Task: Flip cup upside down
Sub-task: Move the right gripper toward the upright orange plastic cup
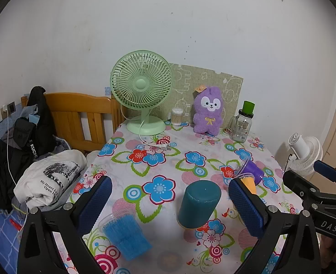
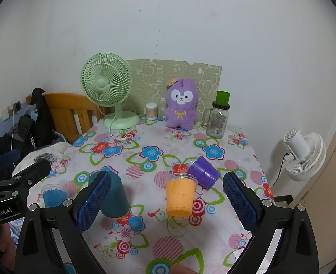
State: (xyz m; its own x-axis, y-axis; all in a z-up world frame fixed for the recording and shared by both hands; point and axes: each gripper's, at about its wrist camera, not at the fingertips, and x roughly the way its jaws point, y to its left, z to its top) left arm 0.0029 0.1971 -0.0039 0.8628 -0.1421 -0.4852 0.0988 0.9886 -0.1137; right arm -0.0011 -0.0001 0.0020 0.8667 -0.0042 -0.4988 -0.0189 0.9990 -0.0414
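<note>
Both the left tongs (image 1: pixel 170 202) and the right tongs (image 2: pixel 166 202) hang wide open over the flowered surface (image 2: pixel 145 141), holding nothing. The teal cup (image 1: pixel 198 204) stands mouth-down between the left tongs' pads. The orange cup (image 2: pixel 180 196) stands upright between the right pads, touching a purple cup (image 2: pixel 203 171) tipped on its side, with a blue cup (image 1: pixel 127 237) near the left edge.

In the left wrist view the left tool's right finger (image 1: pixel 248 205) covers most of the orange cup (image 1: pixel 250 183), and the purple cup (image 1: pixel 253 171) at 3 o'clock shows only in part. In the right wrist view the right tool's left finger (image 2: pixel 95 202) hides one side of the teal cup (image 2: pixel 115 199). The jar (image 2: pixel 217 119) label print is too small to read. The counter (image 2: pixel 145 235) runs off at 6 o'clock.
</note>
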